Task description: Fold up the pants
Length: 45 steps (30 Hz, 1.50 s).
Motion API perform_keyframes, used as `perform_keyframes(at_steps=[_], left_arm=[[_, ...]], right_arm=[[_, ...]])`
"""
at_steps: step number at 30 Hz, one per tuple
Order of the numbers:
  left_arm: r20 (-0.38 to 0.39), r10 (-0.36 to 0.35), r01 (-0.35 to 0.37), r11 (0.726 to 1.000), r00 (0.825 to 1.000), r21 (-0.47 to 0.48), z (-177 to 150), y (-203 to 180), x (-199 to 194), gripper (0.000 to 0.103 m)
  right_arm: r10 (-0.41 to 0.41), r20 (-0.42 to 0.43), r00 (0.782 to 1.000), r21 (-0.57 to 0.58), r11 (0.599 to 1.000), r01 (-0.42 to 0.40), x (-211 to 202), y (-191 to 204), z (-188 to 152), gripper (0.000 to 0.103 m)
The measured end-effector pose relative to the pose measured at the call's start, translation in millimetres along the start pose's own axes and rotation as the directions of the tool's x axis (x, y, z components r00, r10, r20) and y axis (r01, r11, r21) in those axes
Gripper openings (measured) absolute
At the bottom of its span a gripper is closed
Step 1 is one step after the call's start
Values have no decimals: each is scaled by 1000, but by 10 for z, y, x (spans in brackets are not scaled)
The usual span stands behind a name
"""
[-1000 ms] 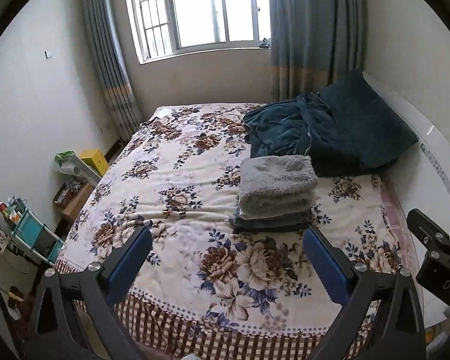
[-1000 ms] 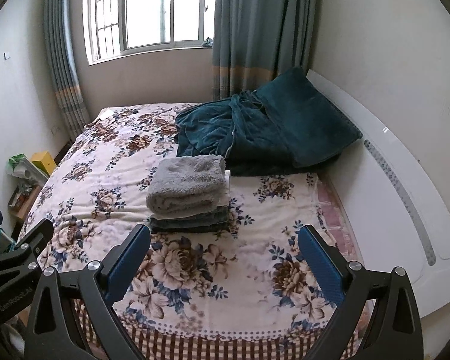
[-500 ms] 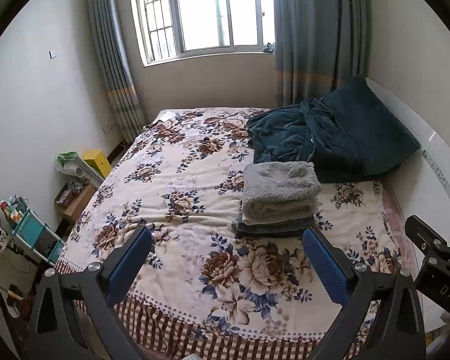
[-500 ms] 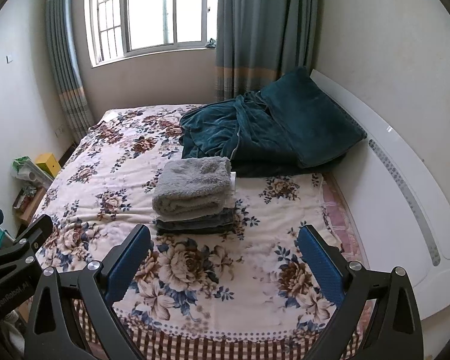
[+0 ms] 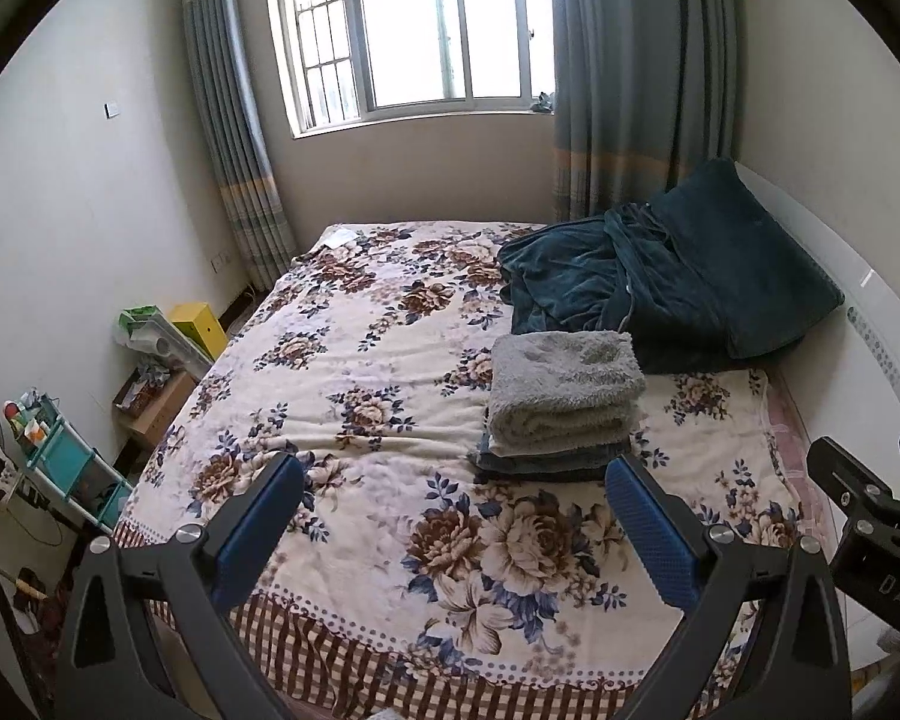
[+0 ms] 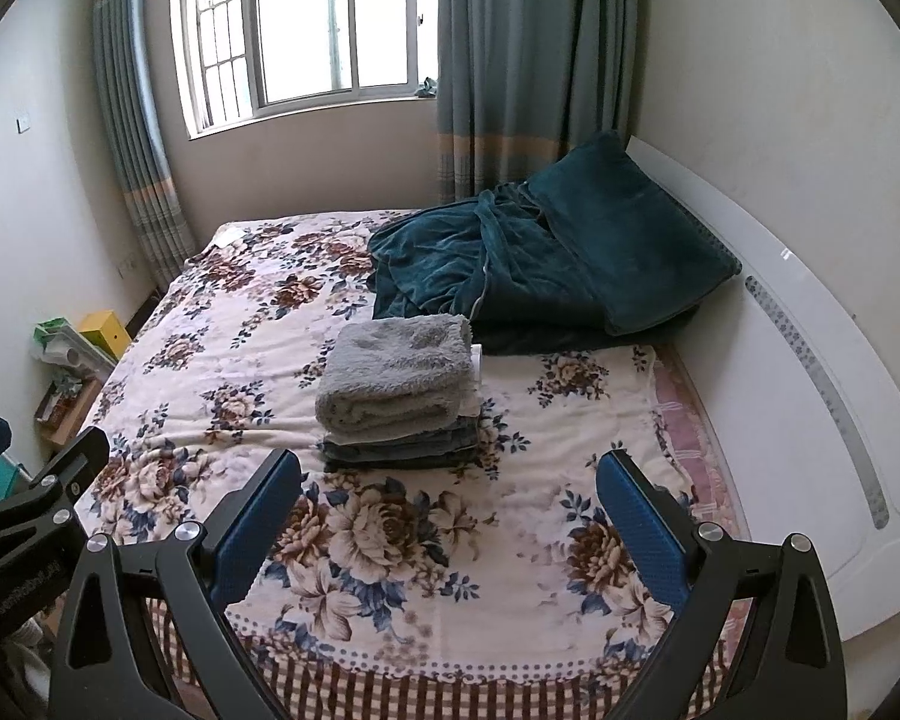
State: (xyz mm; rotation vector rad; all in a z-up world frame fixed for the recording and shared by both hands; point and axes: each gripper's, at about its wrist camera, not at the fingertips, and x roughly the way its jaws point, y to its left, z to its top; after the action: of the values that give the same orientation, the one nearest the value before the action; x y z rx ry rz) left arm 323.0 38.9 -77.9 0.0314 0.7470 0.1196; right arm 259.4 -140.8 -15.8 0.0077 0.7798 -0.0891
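Left wrist view: left gripper (image 5: 450, 516) spread wide, empty, hanging short of the bed (image 5: 354, 384). Folded grey fleece pants (image 5: 564, 390) top a stack near the teal blanket (image 5: 660, 294).

Right wrist view: right gripper (image 6: 447, 513) wide too, empty. Pants (image 6: 399, 369) look soft, light, floppy; I'd pinch a folded edge.

White letters "DAS" on the black body of the right gripper (image 5: 870, 516), lower right of the left claw, "GenRobot.AI" on the left gripper (image 6: 24, 540), lower left of the right claw

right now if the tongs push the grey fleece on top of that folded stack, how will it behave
The grey fleece looks thick and plush, so it would probably squash and bunch rather than slide whole. It sits loose on darker folded clothes, so a shove could likely skew the pile. Lifted by one edge, it would probably unfold.
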Motion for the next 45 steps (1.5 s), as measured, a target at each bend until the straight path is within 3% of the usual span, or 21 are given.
perform_keyframes(at_steps=[13, 45], left_arm=[[26, 31, -30, 999, 999, -28, 23, -6, -77, 103], [24, 26, -25, 999, 999, -31, 60, -26, -49, 103]], right_arm=[[-5, 8, 1000, 7, 1000, 5, 11, -31, 7, 103], [-14, 18, 1000, -1, 1000, 14, 34, 27, 70, 103]])
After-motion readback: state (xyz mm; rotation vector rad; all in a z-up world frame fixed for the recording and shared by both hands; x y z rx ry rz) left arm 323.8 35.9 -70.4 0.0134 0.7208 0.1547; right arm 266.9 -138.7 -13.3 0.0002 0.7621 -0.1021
